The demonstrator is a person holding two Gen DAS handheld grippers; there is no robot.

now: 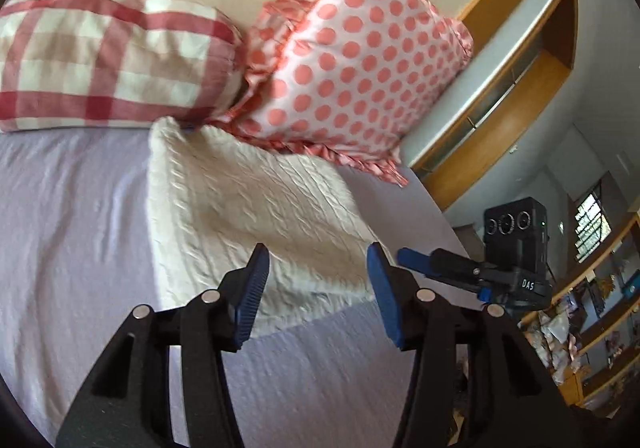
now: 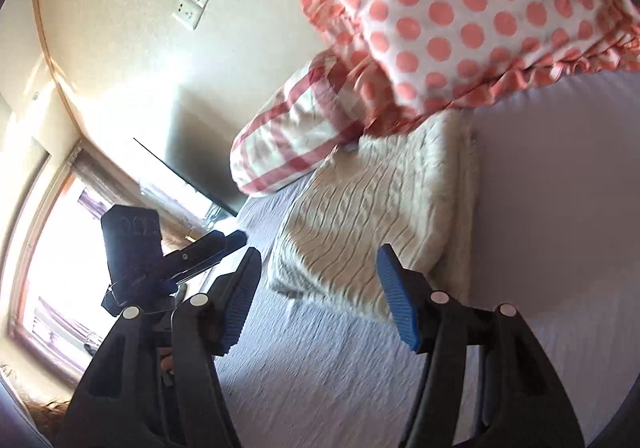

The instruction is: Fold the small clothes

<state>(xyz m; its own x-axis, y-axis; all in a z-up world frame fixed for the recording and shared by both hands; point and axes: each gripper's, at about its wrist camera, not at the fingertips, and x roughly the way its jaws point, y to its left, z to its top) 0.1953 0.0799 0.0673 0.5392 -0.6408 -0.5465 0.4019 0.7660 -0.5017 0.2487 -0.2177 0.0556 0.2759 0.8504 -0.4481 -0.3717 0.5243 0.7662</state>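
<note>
Two grippers, both empty, jaws spread wide. Left gripper (image 1: 318, 288) poised above the near edge of the cream knit garment (image 1: 248, 216); apart from it, no pad touching cloth. Right gripper (image 2: 318, 290) hovering likewise over the near corner of the same knit, tilted hard, so the bed runs diagonally in its view. Each tool glimpsed from the other's camera, so the pair held close, side by side.

Knit lying as a neat rectangle on the lilac bedsheet (image 1: 72, 208), apparently folded over already, a doubled edge showing along one side. Far end tucked against, perhaps just under, the polka-dot pillow (image 1: 360, 60) and beside the checked pillow (image 1: 108, 60).

Risks, as a guess: pinching the sheet together with the knit and dragging both; catching only the top layer and undoing the fold; snagging the loose cable weave on the ribbed pads; nudging the pillow frill while lifting the far end. Blur suggests motion, so a hasty closing could miss the edge.
</note>
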